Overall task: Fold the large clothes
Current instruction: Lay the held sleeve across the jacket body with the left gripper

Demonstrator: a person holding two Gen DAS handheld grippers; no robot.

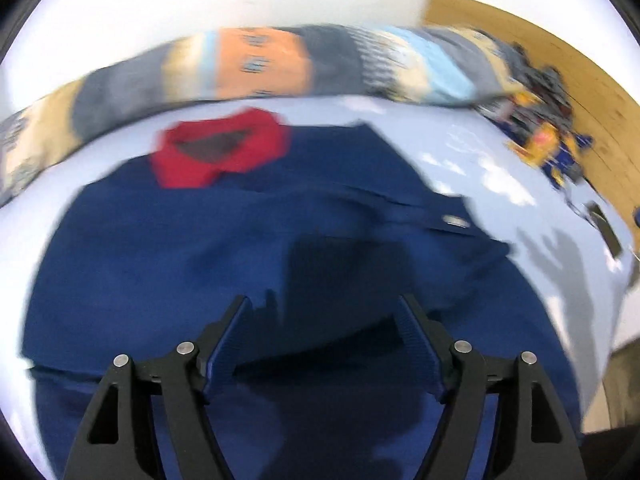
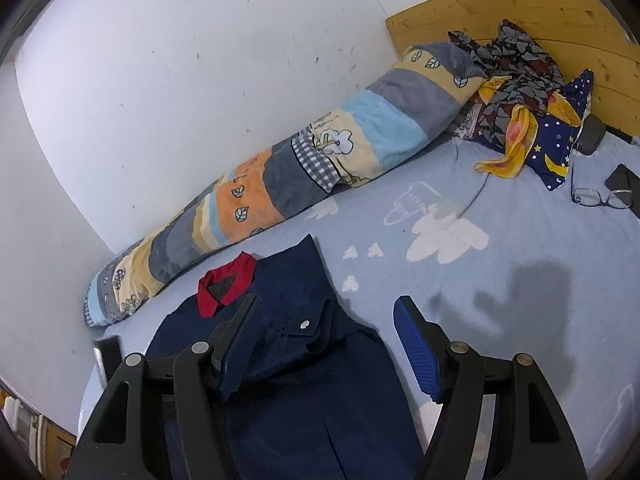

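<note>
A navy blue jacket (image 1: 200, 248) with a red collar (image 1: 220, 152) lies spread on the light blue bed sheet (image 1: 480, 152). The left wrist view is motion-blurred. My left gripper (image 1: 324, 308) hangs open just above the jacket's body, nothing between its fingers. In the right wrist view the same jacket (image 2: 296, 380) lies at the lower left, its red collar (image 2: 226, 282) toward the wall and a metal snap (image 2: 305, 323) showing on a flap. My right gripper (image 2: 324, 308) stands open over the jacket's right edge, holding nothing.
A long patchwork bolster (image 2: 280, 176) runs along the white wall (image 2: 160, 80). A pile of patterned clothes (image 2: 520, 112) sits by the wooden headboard (image 2: 520, 4). Glasses (image 2: 596, 196) and a dark phone (image 2: 624, 184) lie at the right. Bare sheet (image 2: 520, 280) stretches right of the jacket.
</note>
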